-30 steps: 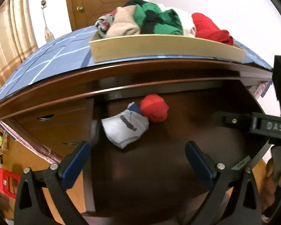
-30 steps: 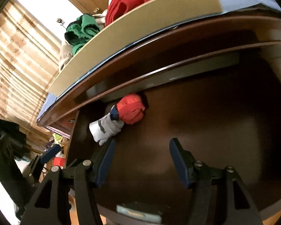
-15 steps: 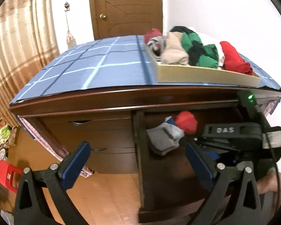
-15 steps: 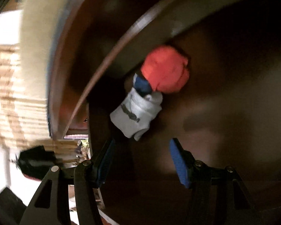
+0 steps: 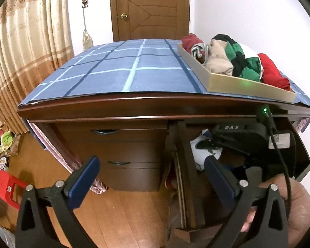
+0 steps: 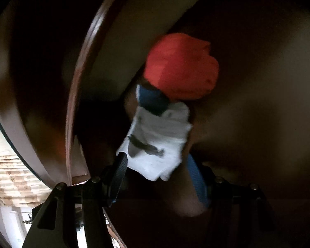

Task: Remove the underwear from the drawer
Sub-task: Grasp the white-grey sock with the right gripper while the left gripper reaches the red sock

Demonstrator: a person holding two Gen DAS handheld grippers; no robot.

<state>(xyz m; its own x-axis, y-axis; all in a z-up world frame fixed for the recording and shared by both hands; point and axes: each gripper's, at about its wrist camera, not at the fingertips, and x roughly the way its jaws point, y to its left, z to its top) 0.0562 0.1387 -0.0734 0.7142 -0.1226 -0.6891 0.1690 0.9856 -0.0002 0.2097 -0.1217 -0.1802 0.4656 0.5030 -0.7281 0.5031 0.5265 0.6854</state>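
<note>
A tray point(image 5: 250, 83) heaped with red, green and beige clothes sits on the blue checked cloth point(image 5: 122, 70) above the open drawer point(image 5: 185, 165), where the right gripper point(image 6: 156, 165), marked "DAS", blocks the left camera's view inside. Its jaws stand apart around the near end of the white folded underwear point(image 6: 157, 142), which lies beside a red bundle point(image 6: 181, 66) at the drawer's back; whether the pads touch is unclear. The left gripper point(image 5: 150, 175) hangs spread and empty over the wooden floor point(image 5: 122, 217).

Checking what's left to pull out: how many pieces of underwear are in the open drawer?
2 clearly: a red bundle toward the drawer's back, and a white-grey folded piece just in front of it, between the right gripper's open jaws. A dark blue bit between them may be a third.
</note>
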